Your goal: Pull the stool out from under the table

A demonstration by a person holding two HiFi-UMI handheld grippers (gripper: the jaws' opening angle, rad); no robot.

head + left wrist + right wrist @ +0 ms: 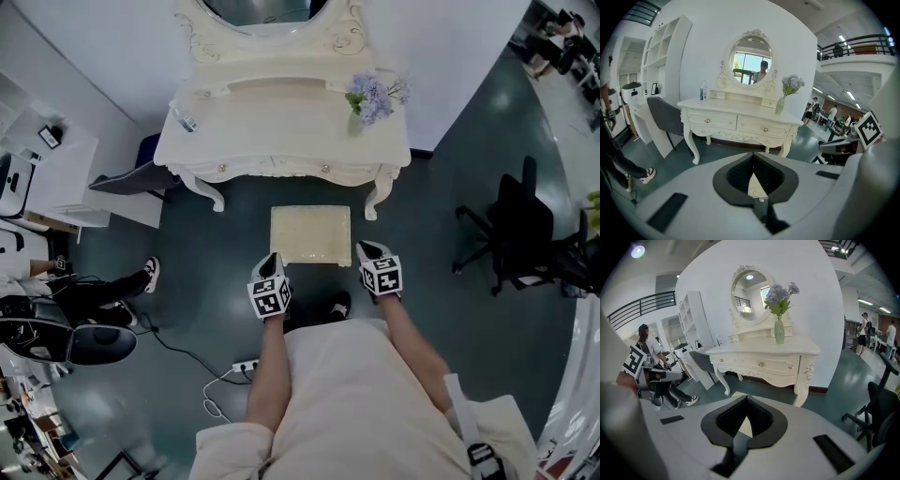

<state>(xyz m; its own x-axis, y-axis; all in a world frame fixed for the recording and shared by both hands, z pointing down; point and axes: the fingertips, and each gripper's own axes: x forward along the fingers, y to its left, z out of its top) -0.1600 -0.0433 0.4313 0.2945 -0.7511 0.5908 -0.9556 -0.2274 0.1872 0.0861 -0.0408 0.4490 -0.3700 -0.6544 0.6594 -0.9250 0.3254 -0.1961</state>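
Left claw point(273, 258) and right claw point(367, 249) are held shut and empty at the near corners of the stool point(310, 234). The stool is set clear of the dressing table point(281, 131), so the pull seems finished.
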